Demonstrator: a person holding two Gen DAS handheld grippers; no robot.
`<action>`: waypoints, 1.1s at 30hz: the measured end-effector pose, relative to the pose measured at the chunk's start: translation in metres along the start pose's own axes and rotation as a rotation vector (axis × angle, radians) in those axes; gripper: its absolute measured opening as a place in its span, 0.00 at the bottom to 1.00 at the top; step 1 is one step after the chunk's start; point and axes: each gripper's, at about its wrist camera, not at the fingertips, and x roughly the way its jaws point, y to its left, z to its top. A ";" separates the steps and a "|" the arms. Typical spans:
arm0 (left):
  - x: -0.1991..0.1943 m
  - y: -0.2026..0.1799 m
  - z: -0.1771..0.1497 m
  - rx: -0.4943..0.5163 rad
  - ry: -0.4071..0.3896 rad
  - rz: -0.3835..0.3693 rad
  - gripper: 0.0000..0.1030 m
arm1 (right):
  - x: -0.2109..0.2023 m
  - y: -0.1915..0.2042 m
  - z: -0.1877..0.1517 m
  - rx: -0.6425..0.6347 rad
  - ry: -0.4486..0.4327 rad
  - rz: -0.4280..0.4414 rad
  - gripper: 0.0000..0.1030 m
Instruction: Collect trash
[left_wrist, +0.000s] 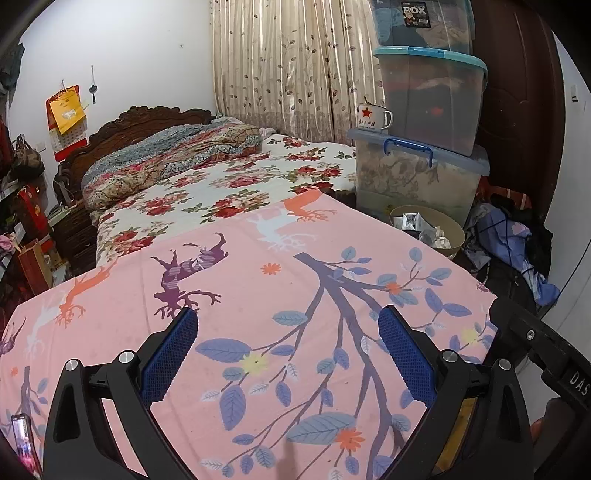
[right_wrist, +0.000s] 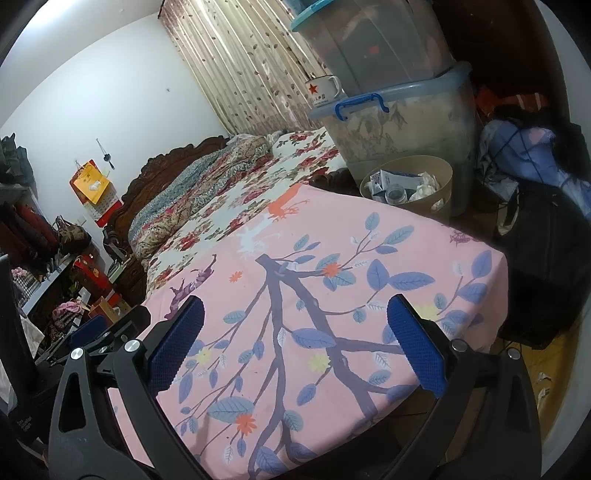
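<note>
Both tools are spread wide with nothing between their blue textured pads: the left hand-held gripper (left_wrist: 286, 325) and the right hand-held gripper (right_wrist: 295, 314) each hover above a pink cloth-covered tabletop printed with purple branches, blue leaves and deer silhouettes (left_wrist: 258, 295) (right_wrist: 424, 236). Seen from the left wrist view, part of the right tool's black body shows at the lower right edge; from the right wrist view, the left tool's black frame and a blue pad show at the lower left.

At the far right corner of the tabletop stands a round beige plastic wastebasket (left_wrist: 456, 230) (right_wrist: 445, 184) on the floor, close against the cloth's edge. Inside it lies the trash: a crumpled white and grey carton (left_wrist: 408, 220) (right_wrist: 384, 181), a clear round container (left_wrist: 428, 235) (right_wrist: 396, 194) and white crumpled paper (left_wrist: 441, 240) (right_wrist: 424, 186). The cloth surface itself shows only its print.

Just behind the wastebasket rise stacked translucent storage bins with blue lids and a blue handle (left_wrist: 417, 173) (right_wrist: 402, 122). A white enamel mug with a red star (left_wrist: 373, 117) (right_wrist: 323, 88) sits on the lowest bin's lid, beside the bin above. Beyond the tabletop lies a bed with a rose-patterned sheet (left_wrist: 229, 192) (right_wrist: 236, 206) and a carved dark wooden headboard (left_wrist: 129, 122) (right_wrist: 166, 158), with leaf-print beige curtains (left_wrist: 288, 62) (right_wrist: 243, 66) behind.
</note>
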 end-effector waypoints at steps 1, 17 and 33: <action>0.000 0.000 0.000 0.001 0.001 0.000 0.92 | 0.000 0.000 0.000 0.000 0.001 0.000 0.95; 0.005 0.001 -0.002 0.001 0.012 -0.001 0.92 | 0.004 -0.002 -0.005 0.005 0.006 0.001 0.95; 0.004 0.001 -0.004 0.002 0.002 0.000 0.92 | 0.003 -0.002 -0.008 -0.004 -0.014 -0.037 0.95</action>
